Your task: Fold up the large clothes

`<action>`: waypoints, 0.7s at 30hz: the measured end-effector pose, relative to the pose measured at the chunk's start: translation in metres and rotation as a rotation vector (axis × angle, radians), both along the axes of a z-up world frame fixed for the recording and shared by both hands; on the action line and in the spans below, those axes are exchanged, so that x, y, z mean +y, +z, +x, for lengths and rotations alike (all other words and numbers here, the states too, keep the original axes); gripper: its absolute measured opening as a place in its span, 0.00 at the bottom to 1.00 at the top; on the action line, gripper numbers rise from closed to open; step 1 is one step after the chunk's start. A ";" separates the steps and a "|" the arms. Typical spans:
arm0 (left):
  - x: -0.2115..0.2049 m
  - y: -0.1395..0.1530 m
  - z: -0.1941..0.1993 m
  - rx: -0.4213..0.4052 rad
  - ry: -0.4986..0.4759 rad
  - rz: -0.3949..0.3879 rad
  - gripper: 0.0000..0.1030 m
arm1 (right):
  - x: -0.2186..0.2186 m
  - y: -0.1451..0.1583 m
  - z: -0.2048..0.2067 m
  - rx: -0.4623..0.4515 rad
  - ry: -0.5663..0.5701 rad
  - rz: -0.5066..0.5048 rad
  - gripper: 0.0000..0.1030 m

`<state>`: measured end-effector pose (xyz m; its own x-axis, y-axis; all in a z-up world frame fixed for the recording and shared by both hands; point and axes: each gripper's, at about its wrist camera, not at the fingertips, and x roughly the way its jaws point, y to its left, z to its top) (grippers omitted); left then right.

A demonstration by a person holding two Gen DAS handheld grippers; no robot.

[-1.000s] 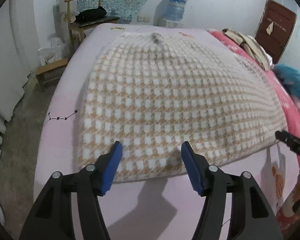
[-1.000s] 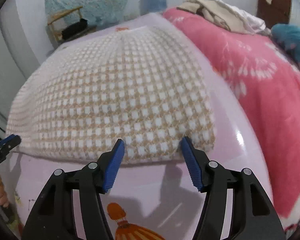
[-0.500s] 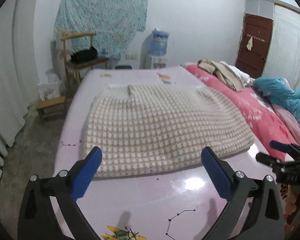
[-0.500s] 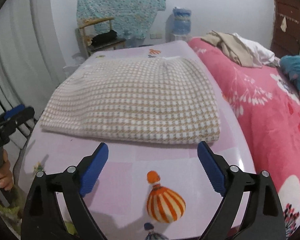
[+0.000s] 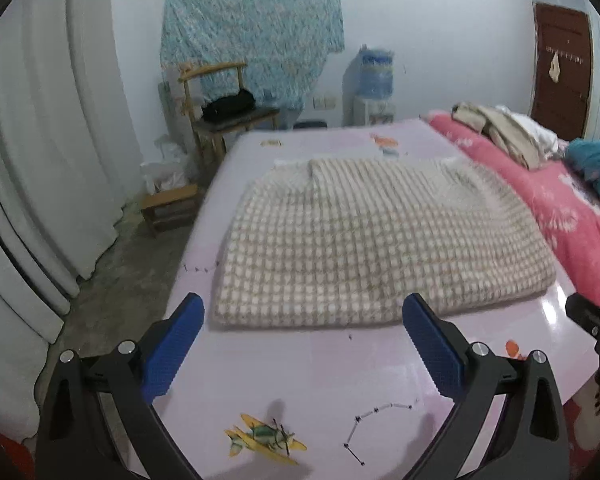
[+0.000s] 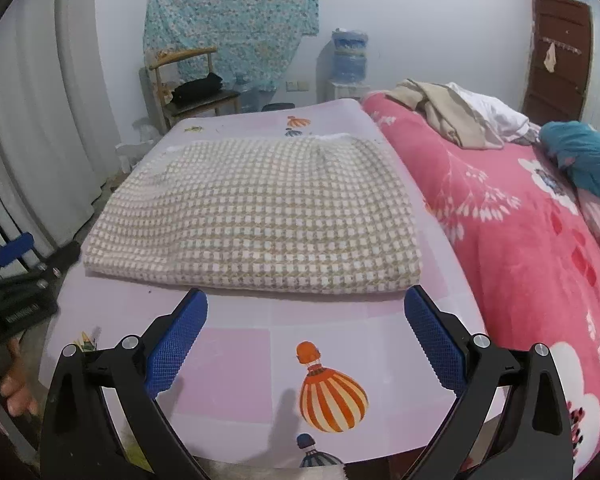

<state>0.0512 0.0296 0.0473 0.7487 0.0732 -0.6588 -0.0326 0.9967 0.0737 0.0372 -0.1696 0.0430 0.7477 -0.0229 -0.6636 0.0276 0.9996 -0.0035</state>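
From the left wrist we see our left gripper [image 5: 302, 320] spread wide, empty, the folded checked garment [image 5: 374, 240] just ahead; from the right wrist, our right gripper [image 6: 306, 318] is opening, nothing between, garment [image 6: 260, 212] just ahead

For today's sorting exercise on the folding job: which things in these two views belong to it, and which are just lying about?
Belongs to the job:
checked garment, folded on the pink sheet
left gripper, open, empty
right gripper, opening, empty

Just lying about:
beige clothes on the pink blanket
teal blanket
wooden chair
water bottle
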 end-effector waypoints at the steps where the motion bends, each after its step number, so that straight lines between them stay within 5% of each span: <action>1: 0.000 -0.002 0.001 0.017 0.003 -0.008 0.95 | 0.001 0.001 0.001 0.002 0.004 0.000 0.92; 12: -0.015 -0.015 0.007 0.125 0.025 -0.031 0.95 | 0.010 -0.009 0.009 0.063 0.016 0.077 0.92; 21: -0.019 -0.017 0.009 0.151 0.020 -0.034 0.95 | 0.017 -0.010 0.007 0.060 -0.008 0.035 0.92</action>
<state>0.0599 0.0101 0.0301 0.6398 0.0629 -0.7659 -0.0434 0.9980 0.0456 0.0440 -0.1530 0.0334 0.7061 -0.0049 -0.7081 0.0364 0.9989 0.0293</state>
